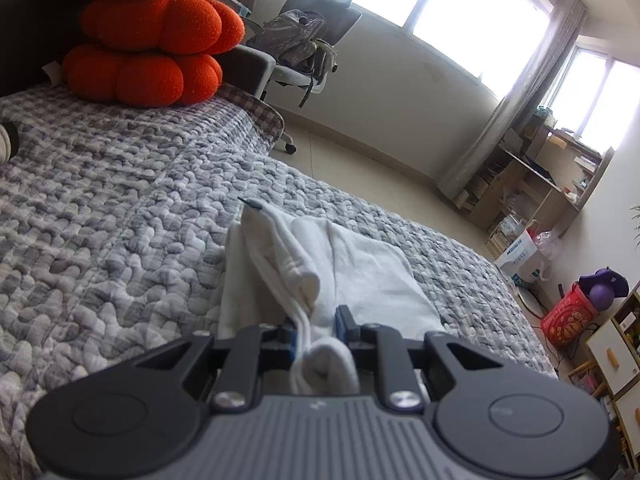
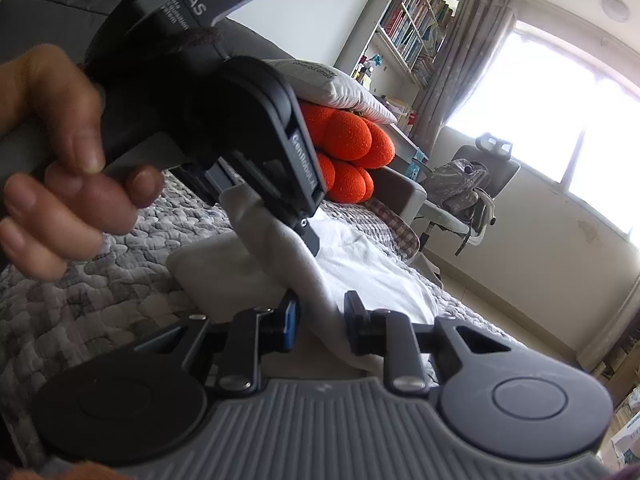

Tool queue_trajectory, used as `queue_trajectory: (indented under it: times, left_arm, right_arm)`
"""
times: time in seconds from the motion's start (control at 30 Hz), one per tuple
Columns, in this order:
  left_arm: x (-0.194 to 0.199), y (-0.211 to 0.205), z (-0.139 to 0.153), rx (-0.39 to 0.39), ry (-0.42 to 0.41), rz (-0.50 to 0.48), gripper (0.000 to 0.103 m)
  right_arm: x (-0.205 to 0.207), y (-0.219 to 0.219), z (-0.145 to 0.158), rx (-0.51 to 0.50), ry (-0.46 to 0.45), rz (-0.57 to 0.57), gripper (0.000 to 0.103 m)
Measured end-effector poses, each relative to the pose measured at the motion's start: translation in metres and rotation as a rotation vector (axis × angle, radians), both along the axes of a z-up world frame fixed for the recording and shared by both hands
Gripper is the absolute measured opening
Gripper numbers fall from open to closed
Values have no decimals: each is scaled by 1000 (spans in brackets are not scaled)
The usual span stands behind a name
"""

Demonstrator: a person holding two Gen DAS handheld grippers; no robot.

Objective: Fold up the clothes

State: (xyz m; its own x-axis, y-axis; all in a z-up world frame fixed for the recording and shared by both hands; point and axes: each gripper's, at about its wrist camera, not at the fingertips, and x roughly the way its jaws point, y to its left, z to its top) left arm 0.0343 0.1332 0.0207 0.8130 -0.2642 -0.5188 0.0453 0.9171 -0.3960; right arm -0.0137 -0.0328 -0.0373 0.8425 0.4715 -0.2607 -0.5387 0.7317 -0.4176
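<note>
1. Your left gripper (image 1: 318, 334) has its fingers clamped on a bunched white hem, which bulges back between them toward the camera. That grip keeps one end of the white garment (image 1: 360, 264) raised while the rest trails away from you.

2. The garment lies partly on the bed (image 1: 120, 200), on a grey pebble-patterned quilt. A flat white panel rests on the quilt, and a thicker ribbed edge stands up in a ridge leading to your left fingers, so the cloth is lifted, not laid flat.

3. Your right gripper (image 2: 320, 322) has its fingers parted around a taut strip of the same cloth. The strip passes through the gap without visible pinching, so I judge this side loose, placed to take hold or just let go.

4. The right wrist view shows your left hand (image 2: 60, 168) wrapped around the other gripper's handle, directly above the strip, so both tools work the same edge close together.

5. Two orange pumpkin cushions (image 1: 152, 52) sit stacked at the bed's far end, well clear of the garment.
</note>
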Motion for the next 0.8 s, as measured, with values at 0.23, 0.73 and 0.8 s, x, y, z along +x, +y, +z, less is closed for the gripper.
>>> queue_trajectory:
  times: [0.23,0.73,0.8]
  left_arm:
    - [-5,-1,0,22,-10,10,18]
    - [7,10,-13,18,34,-11,19]
    - [7,12,-13,9,36,-17,19]
  right_arm:
    - [-3,4,-1,-4,1,9,24]
    - [-2,22,-9,-72,43,29,22]
    - [-3,22,-8,-66,54,30,22]
